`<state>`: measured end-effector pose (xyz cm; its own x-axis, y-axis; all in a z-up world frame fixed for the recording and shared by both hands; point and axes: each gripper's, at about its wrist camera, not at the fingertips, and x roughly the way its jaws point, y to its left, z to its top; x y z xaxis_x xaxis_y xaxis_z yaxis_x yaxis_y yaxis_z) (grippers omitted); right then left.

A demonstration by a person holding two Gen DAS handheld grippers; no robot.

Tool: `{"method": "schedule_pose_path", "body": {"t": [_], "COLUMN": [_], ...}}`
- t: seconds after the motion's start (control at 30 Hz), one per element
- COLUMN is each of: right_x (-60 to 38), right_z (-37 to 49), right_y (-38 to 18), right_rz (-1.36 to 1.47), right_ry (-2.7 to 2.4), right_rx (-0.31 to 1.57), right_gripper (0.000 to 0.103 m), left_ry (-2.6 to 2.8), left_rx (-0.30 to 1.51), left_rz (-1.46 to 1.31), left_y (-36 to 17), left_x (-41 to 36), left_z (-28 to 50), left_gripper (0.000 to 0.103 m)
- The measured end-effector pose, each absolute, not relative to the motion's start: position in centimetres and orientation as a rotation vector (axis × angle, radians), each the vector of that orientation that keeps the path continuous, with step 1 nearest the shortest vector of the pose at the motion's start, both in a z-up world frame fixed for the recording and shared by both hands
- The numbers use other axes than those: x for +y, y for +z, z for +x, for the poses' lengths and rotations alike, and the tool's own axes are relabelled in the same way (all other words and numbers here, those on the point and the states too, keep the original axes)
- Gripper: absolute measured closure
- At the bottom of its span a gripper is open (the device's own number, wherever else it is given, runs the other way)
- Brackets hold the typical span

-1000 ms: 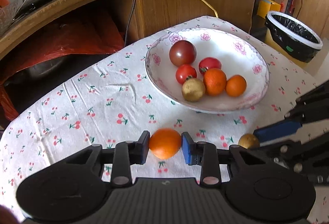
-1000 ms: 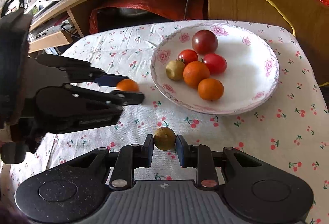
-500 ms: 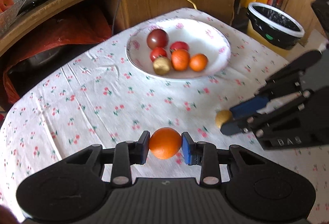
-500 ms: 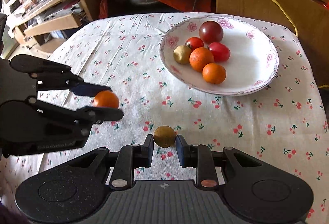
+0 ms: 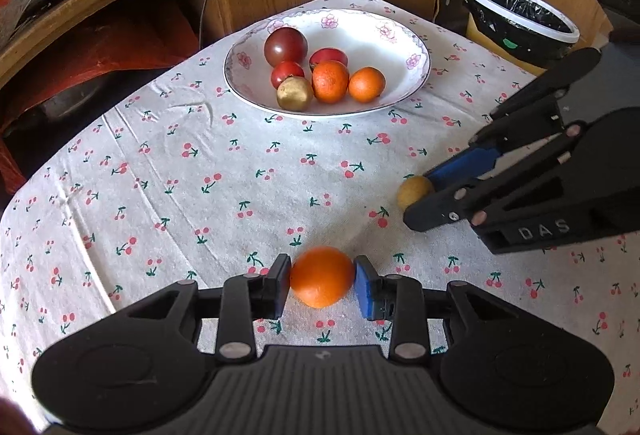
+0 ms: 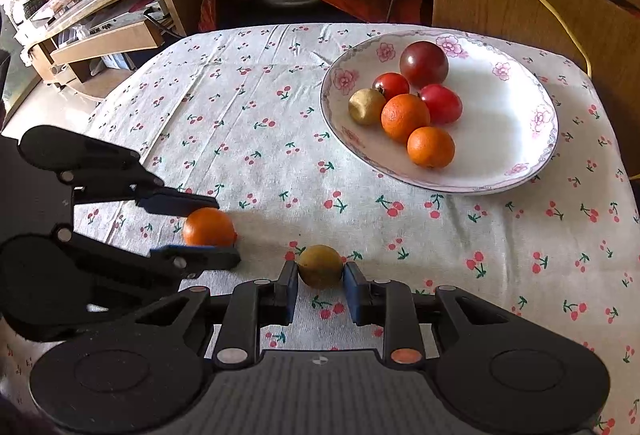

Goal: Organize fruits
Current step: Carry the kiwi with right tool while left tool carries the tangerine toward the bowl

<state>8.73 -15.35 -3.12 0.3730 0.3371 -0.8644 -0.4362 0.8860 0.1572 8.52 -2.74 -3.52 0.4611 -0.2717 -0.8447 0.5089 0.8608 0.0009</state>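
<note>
Left gripper: clamps round orange, no long axis, low over the tablecloth.
Right gripper: clamps yellow-brown fruit.
Change: plate nearer than half a second ago.

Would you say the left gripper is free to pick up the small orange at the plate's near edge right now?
Probably not: the left gripper is shut on an orange, though the cloth toward the plate lies open.
</note>
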Motion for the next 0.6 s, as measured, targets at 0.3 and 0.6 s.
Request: {"method": "schedule_pose_path", "body": {"t": [0.3,0.6], "right_x": [-14.8,-14.74], "right_z": [8.9,8.87], "right_y": [-3.11,-3.09], "right_rz": [-0.127,-0.135], "right_ry": [0.498,0.496], "right_rx": [1.085,1.084], "right_gripper": [0.081,0.085], "left_ry": [-0.498,-0.498], "left_rx": [0.989,0.997], "left_rz": [0.258,0.259], "left_y": [-3.6,-3.49], "left_x": [-2.38,-2.62], "left_z": [8.37,8.56], "left_gripper": [0.058,0.062]}}
